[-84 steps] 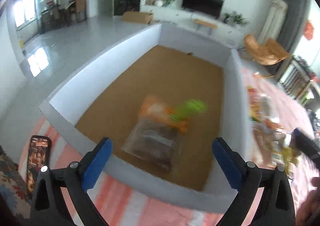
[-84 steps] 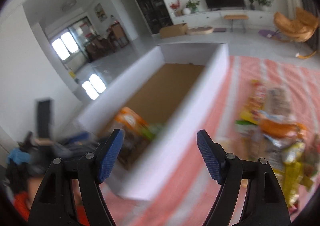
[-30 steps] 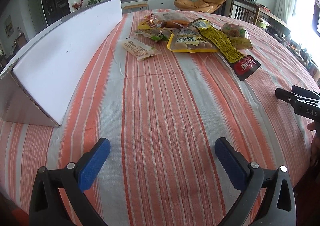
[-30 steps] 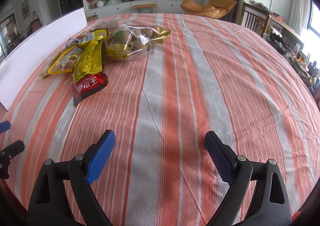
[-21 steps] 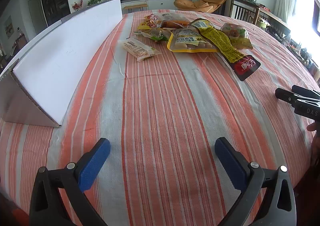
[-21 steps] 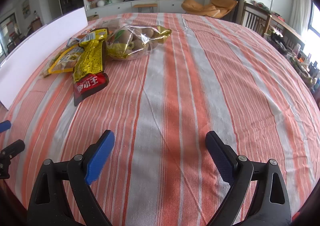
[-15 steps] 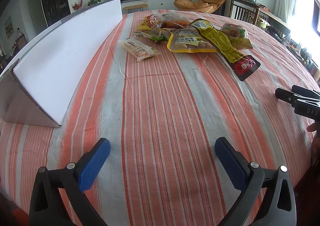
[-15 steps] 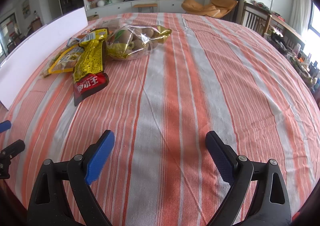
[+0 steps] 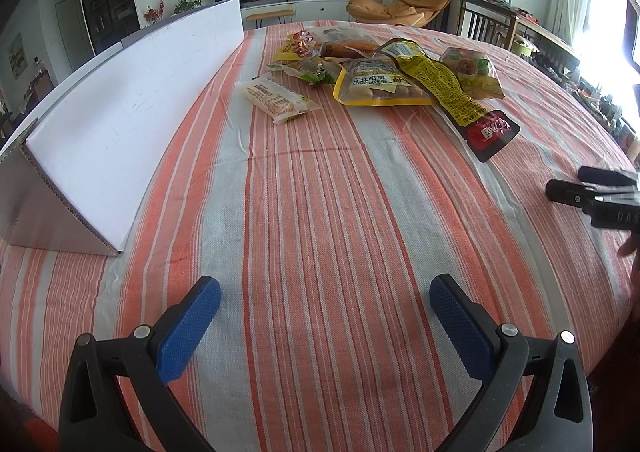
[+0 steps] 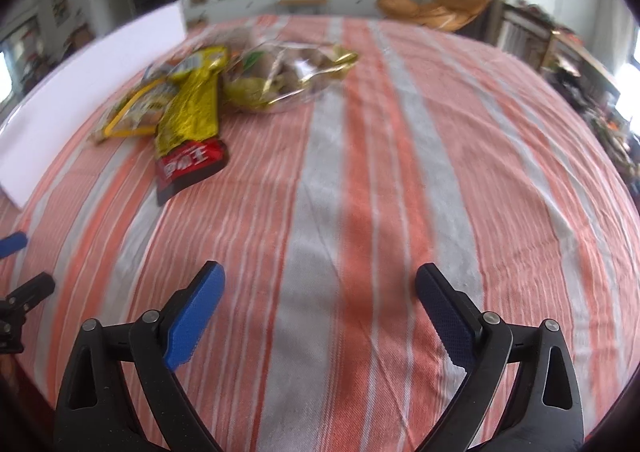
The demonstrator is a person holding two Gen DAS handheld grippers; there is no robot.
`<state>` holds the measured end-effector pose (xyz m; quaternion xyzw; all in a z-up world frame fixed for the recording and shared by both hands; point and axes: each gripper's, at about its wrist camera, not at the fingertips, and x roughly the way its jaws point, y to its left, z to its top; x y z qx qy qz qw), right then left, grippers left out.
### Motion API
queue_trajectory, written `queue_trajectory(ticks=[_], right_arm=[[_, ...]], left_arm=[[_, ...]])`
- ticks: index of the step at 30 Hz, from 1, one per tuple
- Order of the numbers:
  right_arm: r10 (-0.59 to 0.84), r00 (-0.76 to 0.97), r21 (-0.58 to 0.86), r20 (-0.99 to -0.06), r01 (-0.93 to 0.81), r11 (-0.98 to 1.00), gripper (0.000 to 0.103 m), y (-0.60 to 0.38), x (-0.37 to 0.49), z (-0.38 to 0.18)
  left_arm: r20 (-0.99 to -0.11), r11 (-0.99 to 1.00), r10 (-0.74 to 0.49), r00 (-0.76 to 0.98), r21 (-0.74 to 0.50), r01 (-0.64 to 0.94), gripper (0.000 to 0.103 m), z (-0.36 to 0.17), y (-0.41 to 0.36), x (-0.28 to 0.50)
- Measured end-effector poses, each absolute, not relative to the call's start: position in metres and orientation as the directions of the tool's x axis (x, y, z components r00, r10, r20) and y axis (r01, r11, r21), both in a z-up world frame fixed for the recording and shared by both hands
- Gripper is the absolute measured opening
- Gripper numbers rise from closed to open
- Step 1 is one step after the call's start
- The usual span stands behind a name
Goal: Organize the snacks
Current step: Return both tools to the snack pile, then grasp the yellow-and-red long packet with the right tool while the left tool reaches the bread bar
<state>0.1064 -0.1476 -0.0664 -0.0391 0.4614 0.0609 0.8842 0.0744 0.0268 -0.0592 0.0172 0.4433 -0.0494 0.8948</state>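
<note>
- Left wrist view: the left tongs (image 9: pixel 325 302) stand wide apart and hold nothing, low over the orange-and-grey striped cloth of the worktop (image 9: pixel 320 212). The pile of crinkly snack packets (image 9: pixel 384 76) lies well ahead, with a pale wrapped bar (image 9: pixel 280 100) nearest. The tall white cardboard box (image 9: pixel 120 100) stands along the left
- Right wrist view (blurred): the right tongs (image 10: pixel 320 292) are also spread and empty. The long yellow-and-red foil packet (image 10: pixel 190 132) lies ahead to the left
- Step in hand, as I judge it: between picks; next, reach for one packet, clamp it and carry it to the box
</note>
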Motion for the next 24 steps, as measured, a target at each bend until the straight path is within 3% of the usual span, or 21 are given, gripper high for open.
queue_trajectory(ticks=[3,8,14,15,16,17,24], right_arm=[[0.141,0.447,0.032,-0.883,-0.241,0.970,0.096,-0.133,0.131,-0.060],[0.251,0.425,0.123,-0.870,-0.305,0.944,0.096,-0.093,0.173,-0.039],[0.207,0.385,0.075,-0.899,-0.331,0.941,0.093,-0.049,0.225,-0.053],[0.215,0.375,0.088,-0.902,-0.327,0.941,0.085,-0.048,0.228,-0.056],[0.224,0.370,0.099,-0.902,-0.327,0.940,0.065,-0.048,0.228,-0.057],[0.215,0.386,0.084,-0.897,-0.329,0.941,0.060,-0.048,0.225,-0.055],[0.278,0.352,0.137,-0.894,-0.375,0.917,0.059,-0.071,0.150,-0.054]], left_arm=[[-0.793,0.994,-0.075,0.604,-0.014,0.105,0.103,-0.059,0.027,0.075],[-0.789,0.994,-0.077,0.610,-0.014,0.107,0.103,-0.059,0.027,0.074],[-0.780,0.994,-0.081,0.620,-0.014,0.112,0.103,-0.060,0.028,0.075],[-0.780,0.994,-0.081,0.621,-0.014,0.112,0.103,-0.060,0.028,0.074],[-0.780,0.994,-0.081,0.621,-0.014,0.112,0.103,-0.060,0.027,0.074],[-0.780,0.994,-0.081,0.620,-0.015,0.111,0.103,-0.060,0.028,0.075],[-0.780,0.994,-0.080,0.621,-0.016,0.108,0.103,-0.060,0.027,0.074]])
